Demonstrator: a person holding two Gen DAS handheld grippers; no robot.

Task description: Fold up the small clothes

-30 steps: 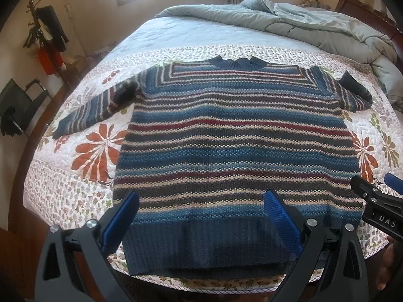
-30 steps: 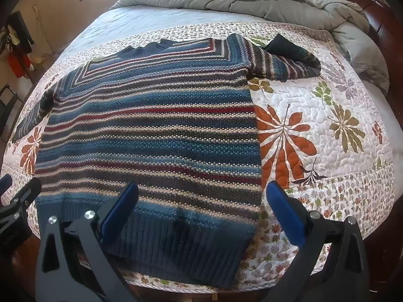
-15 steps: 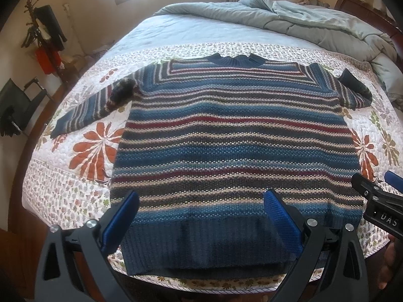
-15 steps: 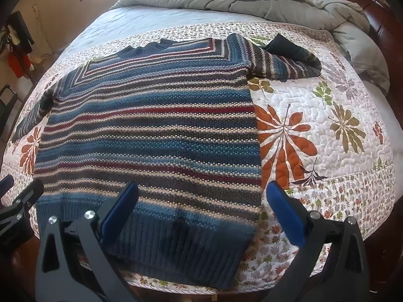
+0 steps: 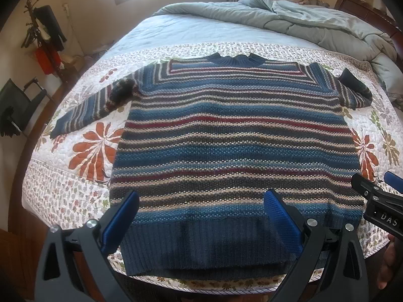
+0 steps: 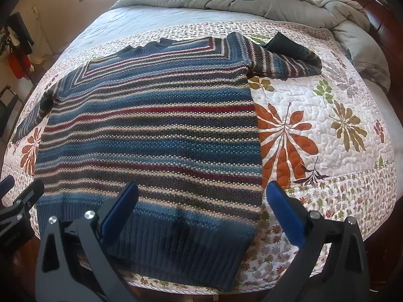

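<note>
A knitted sweater [image 5: 234, 136] with blue, red, cream and dark stripes lies flat on the bed, its dark ribbed hem at the near edge. Its left sleeve [image 5: 83, 110] stretches out sideways; the right sleeve [image 6: 287, 58] is folded back on itself, cuff up. My left gripper [image 5: 201, 206] hovers open over the hem's left half. My right gripper [image 6: 201, 203] stands open above the hem's right corner, nothing between its blue pads. Each view catches the other gripper at its edge: the right gripper [image 5: 377, 198], the left gripper [image 6: 15, 201].
A white quilt [image 6: 327, 115] with orange and green leaf prints covers the bed. A crumpled grey duvet [image 5: 302, 17] is heaped at the far end. A coat stand [image 5: 42, 32] and a dark chair [image 5: 17, 105] are at the left wall. A wooden headboard [image 6: 385, 20] borders the right.
Both grippers have eased back slightly, so the sweater sits a little farther off in both views. The sweater lies as before and both grippers stay open.
</note>
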